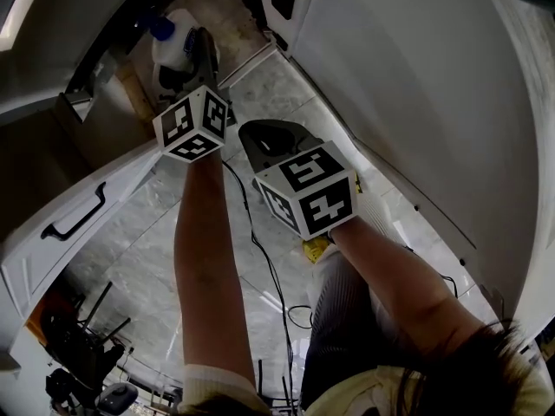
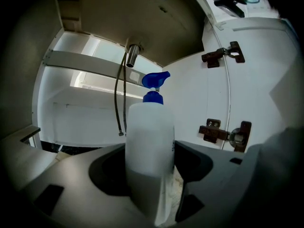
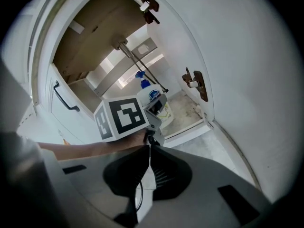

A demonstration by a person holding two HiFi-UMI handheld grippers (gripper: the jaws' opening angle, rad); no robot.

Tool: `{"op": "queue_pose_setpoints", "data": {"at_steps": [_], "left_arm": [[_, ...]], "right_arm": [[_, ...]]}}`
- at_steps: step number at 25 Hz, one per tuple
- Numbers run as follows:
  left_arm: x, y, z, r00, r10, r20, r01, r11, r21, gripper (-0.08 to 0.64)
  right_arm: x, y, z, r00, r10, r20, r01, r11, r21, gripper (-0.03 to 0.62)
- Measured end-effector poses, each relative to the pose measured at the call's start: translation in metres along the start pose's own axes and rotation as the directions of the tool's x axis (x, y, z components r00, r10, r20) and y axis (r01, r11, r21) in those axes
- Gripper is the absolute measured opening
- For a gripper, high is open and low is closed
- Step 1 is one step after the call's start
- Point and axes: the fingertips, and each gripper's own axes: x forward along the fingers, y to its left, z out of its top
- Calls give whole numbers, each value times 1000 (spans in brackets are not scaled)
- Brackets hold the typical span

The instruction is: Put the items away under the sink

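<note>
A white spray bottle (image 2: 149, 151) with a blue trigger top (image 2: 154, 81) stands upright between the jaws of my left gripper (image 2: 149, 184), which is shut on it. In the head view the same bottle (image 1: 178, 46) is held inside the open cabinet under the sink, ahead of the left gripper's marker cube (image 1: 193, 122). From the right gripper view the bottle (image 3: 153, 100) appears just over the cabinet floor (image 3: 186, 107). My right gripper (image 3: 148, 172) hangs back outside the cabinet, shut with nothing between its jaws.
The sink drain pipe (image 2: 132, 55) and two dark hoses (image 2: 118, 94) hang behind the bottle. The right cabinet door (image 2: 256, 80) with rusty hinges (image 2: 222, 131) stands open; the left door with a black handle (image 1: 74, 219) is open too. A black cable (image 1: 264, 263) trails over the marble floor.
</note>
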Motion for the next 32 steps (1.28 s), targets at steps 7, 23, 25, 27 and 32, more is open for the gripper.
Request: {"op": "queue_pose_setpoints", "data": {"at_steps": [7, 23, 25, 27, 32], "left_arm": [[5, -2, -3, 999, -40, -8, 40, 999, 29, 299], [-14, -8, -17, 995, -59, -76, 64, 996, 62, 299], [-16, -9, -19, 994, -58, -88, 65, 995, 74, 299], [-17, -10, -20, 994, -60, -94, 67, 995, 75, 299], [-21, -11, -22, 993, -72, -95, 81, 992, 92, 299]], "right_arm": [[3, -8, -1, 1000, -31, -4, 31, 999, -11, 28], [-2, -14, -26, 995, -88, -39, 85, 994, -71, 28], [-2, -13, -27, 996, -81, -38, 79, 994, -69, 28], [-2, -14, -29, 996, -87, -36, 84, 993, -80, 28], [-3, -18, -33, 994, -106, -37, 103, 990, -93, 28]]}}
